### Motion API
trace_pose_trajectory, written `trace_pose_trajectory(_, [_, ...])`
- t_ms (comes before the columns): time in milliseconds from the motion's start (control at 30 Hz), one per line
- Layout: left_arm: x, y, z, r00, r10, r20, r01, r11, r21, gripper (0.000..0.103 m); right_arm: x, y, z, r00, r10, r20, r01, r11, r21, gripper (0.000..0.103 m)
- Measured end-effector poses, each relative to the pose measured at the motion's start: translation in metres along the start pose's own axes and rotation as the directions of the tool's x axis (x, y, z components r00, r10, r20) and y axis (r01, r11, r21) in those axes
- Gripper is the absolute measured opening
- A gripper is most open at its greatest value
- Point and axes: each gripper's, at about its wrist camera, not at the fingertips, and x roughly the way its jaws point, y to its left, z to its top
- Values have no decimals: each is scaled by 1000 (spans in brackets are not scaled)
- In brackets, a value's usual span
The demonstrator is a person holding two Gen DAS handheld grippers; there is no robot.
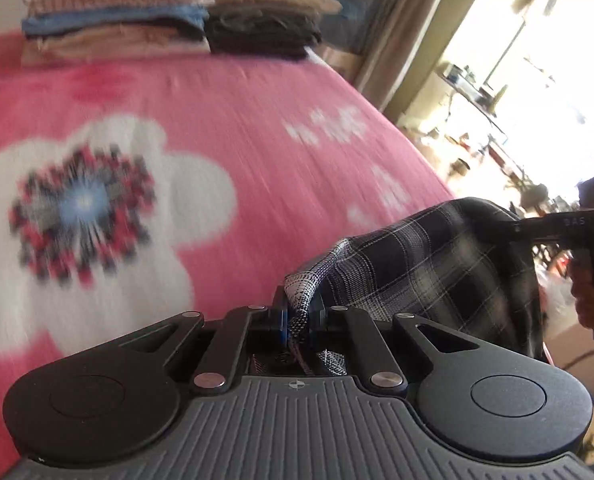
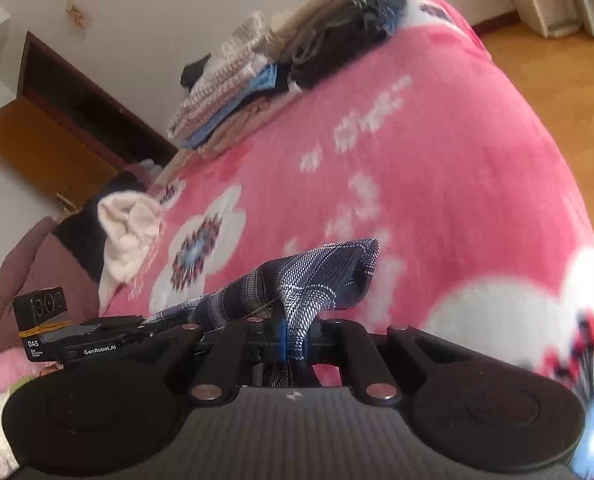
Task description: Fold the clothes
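Note:
A dark plaid garment point(image 1: 437, 268) is held up between both grippers above a pink flowered blanket point(image 1: 233, 128). My left gripper point(image 1: 299, 312) is shut on one edge of the garment. My right gripper point(image 2: 295, 340) is shut on another edge of the plaid garment point(image 2: 309, 280). The right gripper also shows in the left wrist view point(image 1: 565, 228), clamped on the cloth at the right. The left gripper's body shows in the right wrist view point(image 2: 77, 344) at the lower left. The garment hangs folded between them.
Stacks of folded clothes point(image 1: 121, 20) and dark folded clothes point(image 1: 261, 32) sit at the bed's far end. A loose heap of unfolded clothes point(image 2: 125, 224) lies at the bed's left side. A wooden floor point(image 2: 557, 92) lies beyond the bed's right edge.

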Motion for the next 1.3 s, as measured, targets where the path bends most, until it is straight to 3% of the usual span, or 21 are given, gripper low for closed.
trace_pose_trajectory(300, [22,46,84,992,80,99,-79,997,-17,7,60,10,92,998,-13,59,17,998,-65,8])
trace_pose_trajectory(433, [42,68,96,991,94,92,-88,994,-72,12,88,9,125,998,-23,63,27,997,-69,8])
trace_pose_trajectory(500, [59,78,91,994,108,35,-103,987,-124,34,108,3,131,998,-58,20,59,997,-44,10])
trace_pose_trajectory(600, [65,85,76,989,143,31,-137,979,-153,41,129,-19,124,985,-162,-49,165,985,51,28])
trace_pose_trajectory(633, [64,87,71,988,147,38,-139,976,-167,44,124,-24,121,987,-154,-39,156,985,78,30])
trace_pose_trajectory(667, [59,88,67,989,140,49,-128,973,-193,54,119,-29,118,989,-145,-29,147,983,106,35])
trace_pose_trajectory(700, [52,89,63,990,132,58,-117,971,-210,62,114,-34,115,990,-138,-19,139,981,132,40])
trace_pose_trajectory(733, [45,89,60,988,135,68,-118,970,-211,63,103,-35,113,990,-144,-8,143,978,151,49])
trace_pose_trajectory(767, [37,89,60,986,148,77,-130,970,-204,64,91,-36,112,989,-151,-2,149,977,153,51])
trace_pose_trajectory(933, [-14,80,63,965,205,165,-167,961,-222,64,-3,-35,98,981,-183,65,172,973,151,53])
trace_pose_trajectory(1067, [-72,47,62,952,176,251,-138,977,-162,65,-93,-10,75,969,-201,146,189,978,92,54])
trace_pose_trajectory(1133, [-101,18,56,960,118,254,-104,992,-68,69,-138,13,49,960,-215,180,209,977,49,54])
trace_pose_trajectory(1200, [-126,-13,43,974,11,226,-21,999,44,81,-172,35,15,943,-262,203,259,965,41,54])
trace_pose_trajectory(1300, [-152,-68,2,984,-116,137,82,970,228,95,-204,65,-51,920,-342,192,339,940,51,54])
